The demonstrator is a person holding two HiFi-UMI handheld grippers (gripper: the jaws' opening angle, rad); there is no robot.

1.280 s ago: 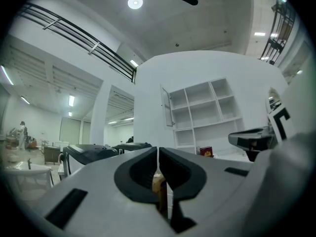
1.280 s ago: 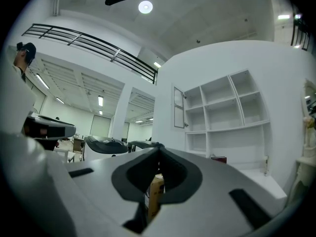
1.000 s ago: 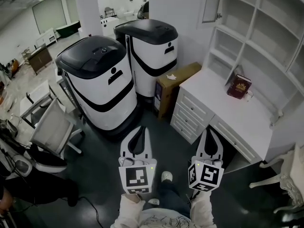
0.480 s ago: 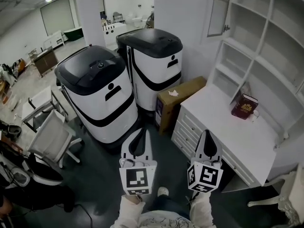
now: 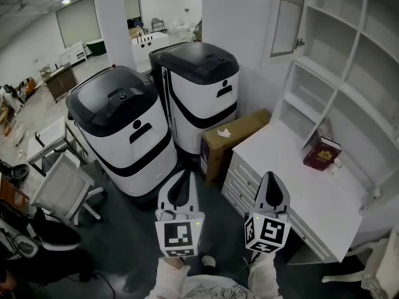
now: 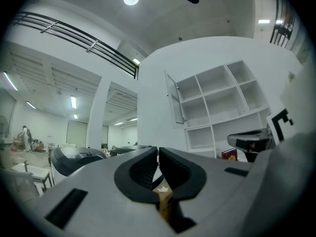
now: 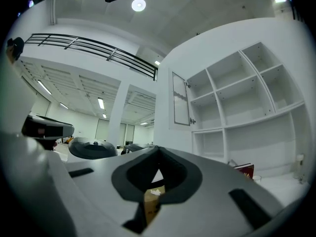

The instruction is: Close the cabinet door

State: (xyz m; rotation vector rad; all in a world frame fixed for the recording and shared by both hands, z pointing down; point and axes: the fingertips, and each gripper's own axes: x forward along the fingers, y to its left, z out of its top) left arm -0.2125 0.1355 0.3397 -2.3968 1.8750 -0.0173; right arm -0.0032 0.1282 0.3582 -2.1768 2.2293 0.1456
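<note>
Head view: white glass-panelled cabinet door [image 5: 288, 17] hangs open far right; right claw [image 5: 272, 175] is nearer than left claw [image 5: 182, 175], both closed, empty.

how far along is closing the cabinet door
Done: nothing, the cabinet door stands open. In hand: nothing; the left tongs and right tongs are shut, empty and far from it. Left: reach the door and swing it shut.

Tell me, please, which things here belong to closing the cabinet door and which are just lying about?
Job: cabinet door, open; white cabinet; left tongs and right tongs, both shut and empty.
Lying about: red book; cardboard box; white machines; office chair.
</note>
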